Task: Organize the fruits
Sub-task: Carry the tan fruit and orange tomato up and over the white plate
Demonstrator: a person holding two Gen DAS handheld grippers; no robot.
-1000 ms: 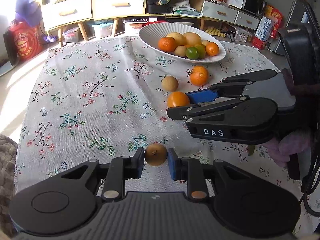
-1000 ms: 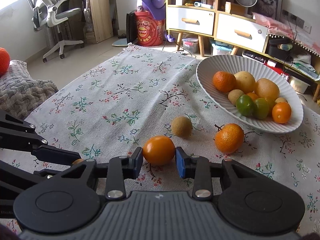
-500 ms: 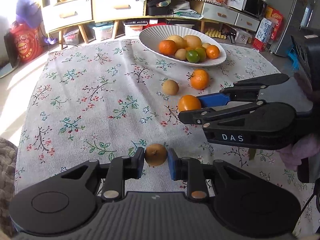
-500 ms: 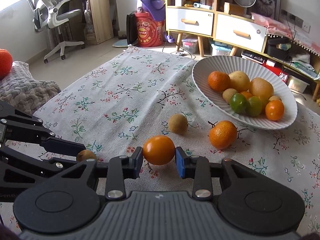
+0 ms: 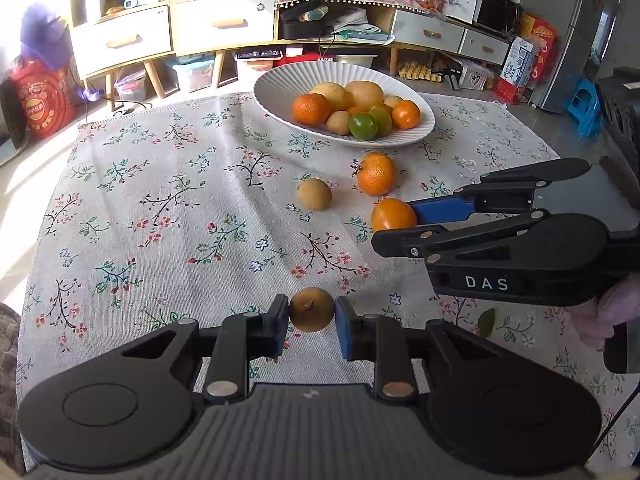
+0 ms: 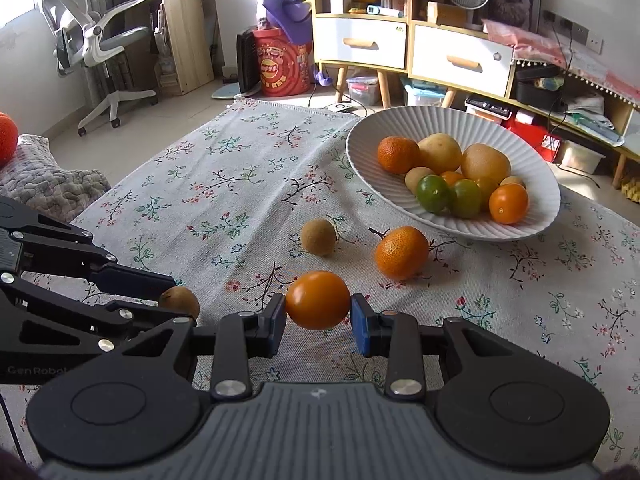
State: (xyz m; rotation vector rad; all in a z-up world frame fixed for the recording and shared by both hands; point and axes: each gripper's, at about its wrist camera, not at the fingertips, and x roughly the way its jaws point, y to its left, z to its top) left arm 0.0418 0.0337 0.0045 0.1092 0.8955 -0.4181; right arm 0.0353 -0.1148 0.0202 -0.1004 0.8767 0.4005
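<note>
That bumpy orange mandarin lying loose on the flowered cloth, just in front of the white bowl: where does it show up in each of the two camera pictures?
Left wrist view: the mandarin lies right of centre, just below the white bowl.
Right wrist view: the mandarin lies right of centre, below the bowl's near rim.
Shared landmark: the small brown fruit just to its left in both.

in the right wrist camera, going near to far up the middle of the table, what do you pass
Right gripper shut on the smooth orange fruit → small brown fruit and bumpy mandarin on the cloth → white ribbed bowl of fruit.
</note>
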